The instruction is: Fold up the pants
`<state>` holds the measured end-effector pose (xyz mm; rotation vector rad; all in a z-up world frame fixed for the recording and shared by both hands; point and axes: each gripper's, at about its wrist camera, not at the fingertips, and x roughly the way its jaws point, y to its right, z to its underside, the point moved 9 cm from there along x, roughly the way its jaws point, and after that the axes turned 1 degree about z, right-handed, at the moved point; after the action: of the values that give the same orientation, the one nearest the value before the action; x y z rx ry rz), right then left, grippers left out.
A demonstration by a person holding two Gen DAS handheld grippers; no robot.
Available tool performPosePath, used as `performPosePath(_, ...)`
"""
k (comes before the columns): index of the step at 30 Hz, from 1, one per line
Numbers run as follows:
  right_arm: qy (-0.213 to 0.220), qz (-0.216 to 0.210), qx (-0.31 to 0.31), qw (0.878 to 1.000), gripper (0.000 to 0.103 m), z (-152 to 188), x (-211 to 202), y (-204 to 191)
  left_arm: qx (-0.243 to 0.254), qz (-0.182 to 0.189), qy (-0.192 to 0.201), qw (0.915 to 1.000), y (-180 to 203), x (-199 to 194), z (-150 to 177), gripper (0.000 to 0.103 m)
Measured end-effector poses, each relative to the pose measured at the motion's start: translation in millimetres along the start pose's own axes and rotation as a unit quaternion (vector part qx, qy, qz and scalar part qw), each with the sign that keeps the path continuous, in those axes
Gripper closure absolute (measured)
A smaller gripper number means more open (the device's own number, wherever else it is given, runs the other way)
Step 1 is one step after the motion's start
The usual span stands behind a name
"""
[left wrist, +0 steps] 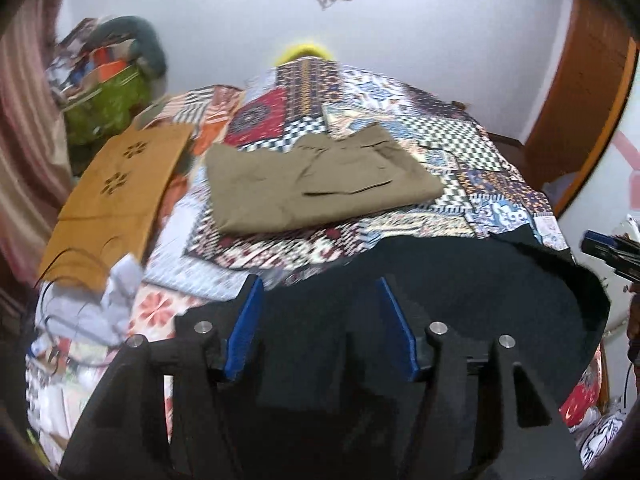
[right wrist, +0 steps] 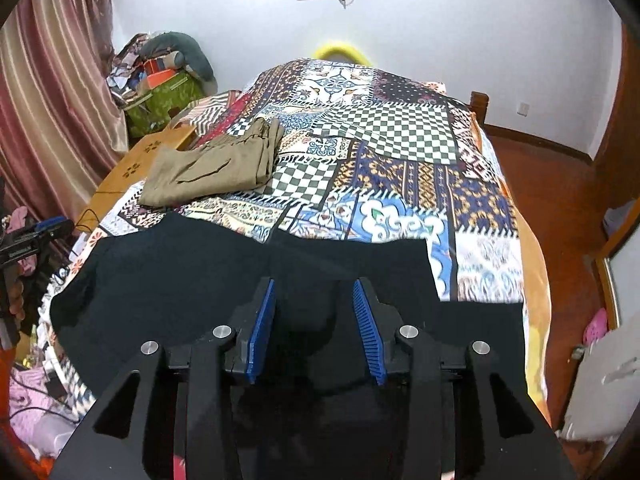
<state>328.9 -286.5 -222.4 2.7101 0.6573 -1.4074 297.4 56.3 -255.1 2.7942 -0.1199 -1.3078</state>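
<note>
Black pants (left wrist: 460,280) lie spread on the near part of the bed; they also show in the right wrist view (right wrist: 200,272). My left gripper (left wrist: 318,284) is open, its blue pads (left wrist: 246,324) wide apart just above the black cloth at its left part. My right gripper (right wrist: 314,284) is open over the pants' right part, nothing between its pads (right wrist: 370,328). The right gripper shows at the edge of the left wrist view (left wrist: 612,254), the left gripper at the edge of the right wrist view (right wrist: 36,236). Folded khaki pants (left wrist: 320,182) lie farther up the bed, seen also in the right wrist view (right wrist: 216,166).
The bed has a patchwork cover (right wrist: 400,168). An orange-brown board (left wrist: 116,196) lies at the bed's left edge. A cluttered green bag (right wrist: 160,96) and curtain (right wrist: 52,92) stand at left. Wooden floor (right wrist: 560,200) and a door (left wrist: 588,92) are at right.
</note>
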Motion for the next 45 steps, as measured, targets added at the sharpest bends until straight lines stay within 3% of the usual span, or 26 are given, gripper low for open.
performPosePath(10,-0.064,-0.029,-0.059,0.996,0.066,-30,62,-22,0.012,0.022,-0.014,0.9996,21,40,-10,0.041)
performPosePath(21,-0.193,-0.042,-0.145,0.969,0.066,-2,122,-36,0.006,0.029,-0.034,0.999,22,68,3,0.041)
performPosePath(24,-0.198,-0.057,-0.14,0.969,0.075,1,123,-36,0.008,0.033,-0.04,0.9987,26,72,6,0.041)
performPosePath(26,-0.193,-0.054,-0.139,0.97,0.089,2,121,-36,0.011,0.036,-0.042,0.9984,30,71,8,0.041)
performPosePath(29,-0.174,-0.045,-0.143,0.973,0.096,0,113,-37,0.018,0.04,-0.041,0.9982,37,67,7,0.041)
performPosePath(37,-0.093,-0.038,-0.103,0.99,0.098,-18,63,-19,0.046,0.06,-0.035,0.9965,75,50,-3,0.04)
performPosePath(45,-0.01,-0.015,-0.02,1.0,0.098,-23,-3,35,0.077,0.091,-0.043,0.9919,134,41,-1,0.035)
